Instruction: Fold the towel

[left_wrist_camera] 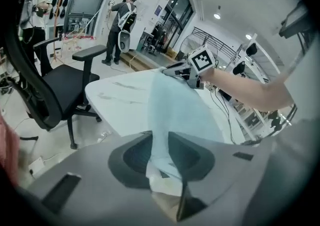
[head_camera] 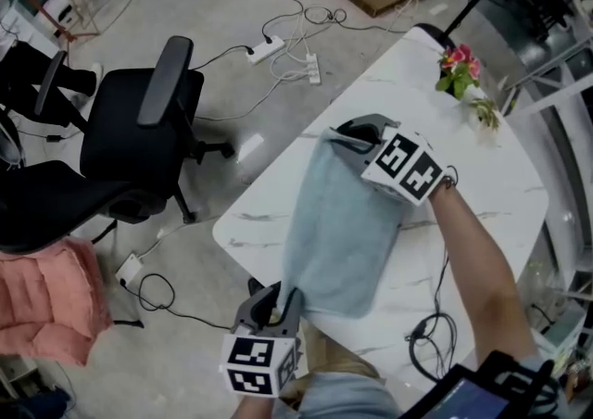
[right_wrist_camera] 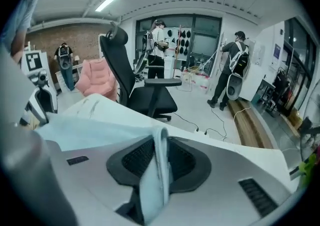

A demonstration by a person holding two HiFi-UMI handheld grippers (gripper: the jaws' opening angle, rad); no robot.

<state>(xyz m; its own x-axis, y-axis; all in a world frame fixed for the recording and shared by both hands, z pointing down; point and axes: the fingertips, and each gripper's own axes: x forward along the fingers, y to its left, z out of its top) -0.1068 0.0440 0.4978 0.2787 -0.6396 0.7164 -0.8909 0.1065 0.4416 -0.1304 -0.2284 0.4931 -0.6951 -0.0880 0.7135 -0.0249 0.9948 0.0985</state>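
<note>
A pale blue towel (head_camera: 338, 232) lies stretched along the left side of the white marble table (head_camera: 482, 185). My left gripper (head_camera: 276, 301) is at the table's near edge, shut on the towel's near end; in the left gripper view the cloth (left_wrist_camera: 175, 100) runs up out of the jaws (left_wrist_camera: 160, 152). My right gripper (head_camera: 350, 134) pinches the far end, raised slightly off the table. A fold of towel (right_wrist_camera: 100, 127) sits clamped between its pads (right_wrist_camera: 160, 160). The towel spans taut between the two grippers.
A small pot of pink flowers (head_camera: 460, 69) stands at the table's far corner. A black cable (head_camera: 431, 324) lies on the table near the right forearm. A black office chair (head_camera: 139, 130) and a pink cushion (head_camera: 51, 301) are on the left; power strips (head_camera: 269, 48) lie on the floor.
</note>
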